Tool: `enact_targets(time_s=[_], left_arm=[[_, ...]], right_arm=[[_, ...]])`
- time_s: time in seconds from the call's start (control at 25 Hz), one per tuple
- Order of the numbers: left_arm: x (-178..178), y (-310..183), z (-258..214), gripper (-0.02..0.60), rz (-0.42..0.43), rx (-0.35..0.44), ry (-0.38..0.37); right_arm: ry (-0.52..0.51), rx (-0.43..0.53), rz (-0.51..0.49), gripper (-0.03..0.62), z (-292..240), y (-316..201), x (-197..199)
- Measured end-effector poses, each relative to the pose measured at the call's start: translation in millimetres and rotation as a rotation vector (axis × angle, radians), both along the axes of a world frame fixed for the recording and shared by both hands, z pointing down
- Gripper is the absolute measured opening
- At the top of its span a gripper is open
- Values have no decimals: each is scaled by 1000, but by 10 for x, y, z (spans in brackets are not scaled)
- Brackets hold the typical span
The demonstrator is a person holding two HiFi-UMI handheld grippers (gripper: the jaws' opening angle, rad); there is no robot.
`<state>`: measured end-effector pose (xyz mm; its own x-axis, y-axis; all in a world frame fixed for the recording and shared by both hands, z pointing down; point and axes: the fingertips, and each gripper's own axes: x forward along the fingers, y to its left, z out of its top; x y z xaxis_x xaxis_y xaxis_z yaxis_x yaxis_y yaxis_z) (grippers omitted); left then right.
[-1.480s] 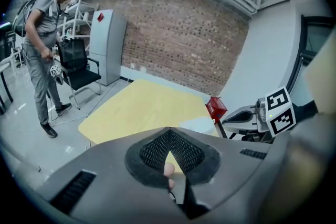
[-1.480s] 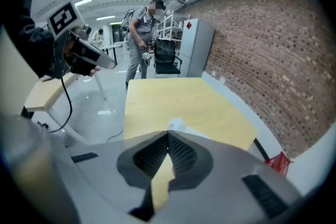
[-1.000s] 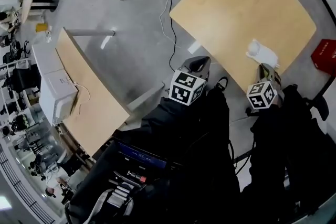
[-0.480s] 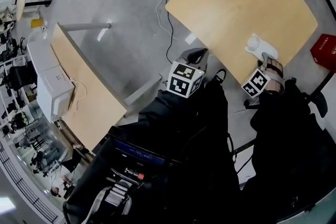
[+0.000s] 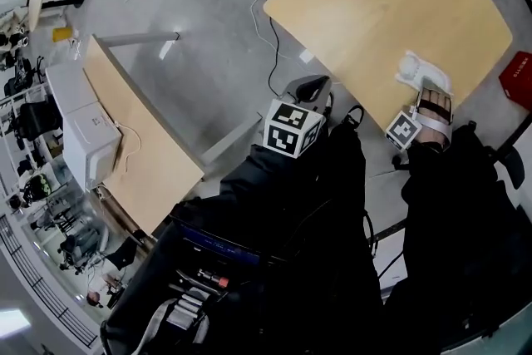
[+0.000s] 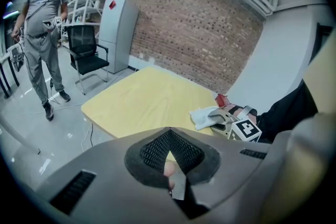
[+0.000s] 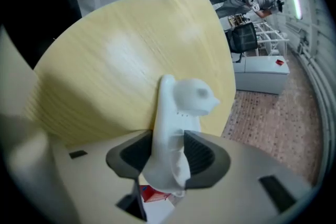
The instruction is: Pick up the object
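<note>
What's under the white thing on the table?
Only the wooden table shows under the white thing. The patch right beneath is covered by the thing itself, so anything there can't be seen.

No word, number or brand could be read anywhere. The nearer marker cube (image 5: pixel 293 129) and the farther marker cube (image 5: pixel 405 130) bore only black-and-white square patterns, and the red box (image 5: pixel 519 79) at the picture's edge carried faint pale print too small to make out. On the grey cabinet (image 6: pixel 118 34) stood a red diamond sign (image 6: pixel 112 5), its content illegible.
</note>
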<state>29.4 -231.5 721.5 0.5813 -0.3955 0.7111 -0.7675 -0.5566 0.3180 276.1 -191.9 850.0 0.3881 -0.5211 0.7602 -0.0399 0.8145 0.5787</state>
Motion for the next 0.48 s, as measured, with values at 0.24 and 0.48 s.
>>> enact_targets(time_s=[0.24, 0.48], left_arm=[[-40, 25, -4, -5, -7, -4, -3], [-5, 40, -37, -5, -6, 11, 5]], right_arm=[[-58, 23, -5, 145, -196, -104, 11], [-171, 60, 74, 129, -353, -118, 70]])
